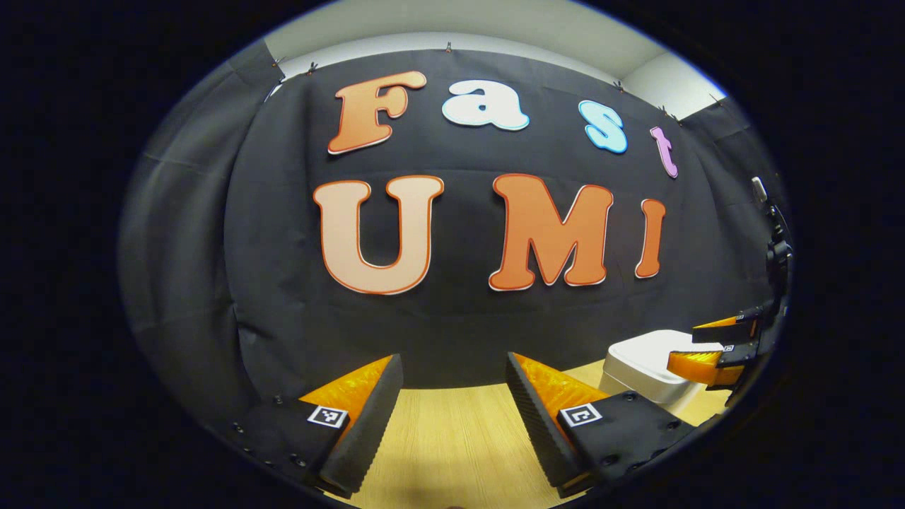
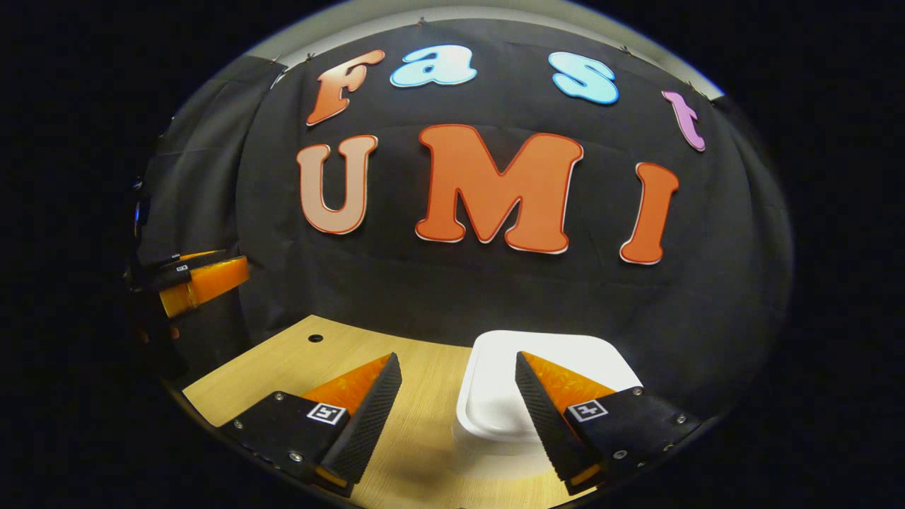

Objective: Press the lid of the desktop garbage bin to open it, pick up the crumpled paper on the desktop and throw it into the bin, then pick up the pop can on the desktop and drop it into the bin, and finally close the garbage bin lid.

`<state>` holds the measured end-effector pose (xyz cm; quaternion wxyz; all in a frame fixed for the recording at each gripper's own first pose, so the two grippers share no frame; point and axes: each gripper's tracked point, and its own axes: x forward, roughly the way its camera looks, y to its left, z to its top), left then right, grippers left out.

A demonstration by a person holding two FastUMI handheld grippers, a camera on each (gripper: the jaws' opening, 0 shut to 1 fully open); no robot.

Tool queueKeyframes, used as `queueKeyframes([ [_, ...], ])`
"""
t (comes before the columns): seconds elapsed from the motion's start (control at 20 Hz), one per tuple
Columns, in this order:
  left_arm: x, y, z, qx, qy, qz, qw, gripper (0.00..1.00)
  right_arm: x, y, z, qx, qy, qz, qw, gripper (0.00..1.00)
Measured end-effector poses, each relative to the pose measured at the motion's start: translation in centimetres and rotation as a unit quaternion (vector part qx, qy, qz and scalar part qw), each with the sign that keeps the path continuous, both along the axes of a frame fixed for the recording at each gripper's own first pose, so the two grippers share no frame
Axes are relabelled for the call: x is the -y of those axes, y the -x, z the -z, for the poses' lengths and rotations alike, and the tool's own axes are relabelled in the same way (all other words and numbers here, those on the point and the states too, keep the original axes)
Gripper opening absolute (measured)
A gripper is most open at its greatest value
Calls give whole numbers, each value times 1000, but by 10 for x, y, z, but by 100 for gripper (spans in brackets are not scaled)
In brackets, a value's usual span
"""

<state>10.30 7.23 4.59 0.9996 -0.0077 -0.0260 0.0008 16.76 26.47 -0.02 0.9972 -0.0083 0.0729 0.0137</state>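
Both fingers of the right gripper point(image 2: 458, 367) stand spread apart with nothing between them, held above the wooden table point(image 2: 297, 367) and the white garbage bin point(image 2: 495, 396), whose lid looks closed, though the angle is poor. That bin sits near the table's back edge, against the black cloth wall point(image 2: 459, 297). Likewise released, the left gripper point(image 1: 454, 367) hangs over bare wood, with the bin point(image 1: 640, 364) off to its right.

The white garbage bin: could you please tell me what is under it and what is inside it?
The garbage bin stands on the wooden desktop. Its lid is shut, so its inside is hidden.
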Motion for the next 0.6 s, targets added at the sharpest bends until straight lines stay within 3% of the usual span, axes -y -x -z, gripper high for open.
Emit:
queueKeyframes([
  [0.6, -12, 5, 2, 1, 10, -33, 999, 93, -39, -14, -20, 51, 6, -46, 998, 99],
])
